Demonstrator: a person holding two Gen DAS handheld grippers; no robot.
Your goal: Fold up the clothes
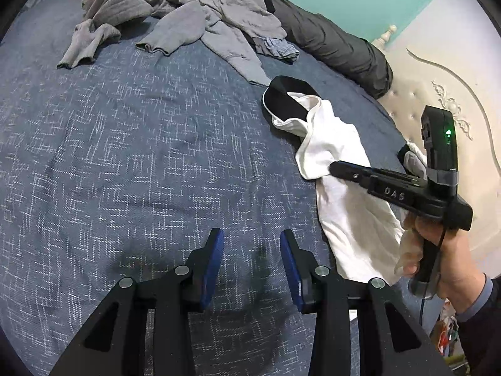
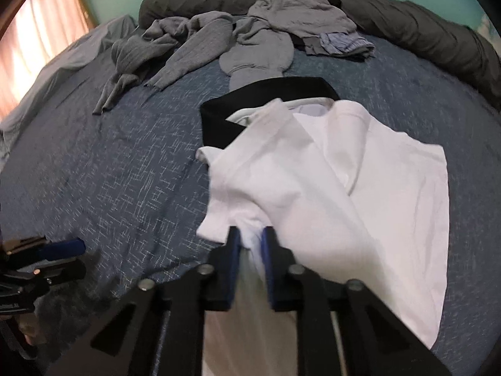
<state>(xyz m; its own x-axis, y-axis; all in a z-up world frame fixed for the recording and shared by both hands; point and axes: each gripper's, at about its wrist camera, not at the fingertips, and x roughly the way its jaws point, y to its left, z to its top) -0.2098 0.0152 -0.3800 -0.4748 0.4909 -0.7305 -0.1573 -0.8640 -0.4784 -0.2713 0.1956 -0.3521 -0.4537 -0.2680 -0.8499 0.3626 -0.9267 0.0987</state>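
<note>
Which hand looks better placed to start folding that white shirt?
The right. The right gripper is already pinched on the white shirt, while the left gripper hangs open over bare blue bedspread beside it.

White shirt with black collar, crumpled on blue bedspread
</note>
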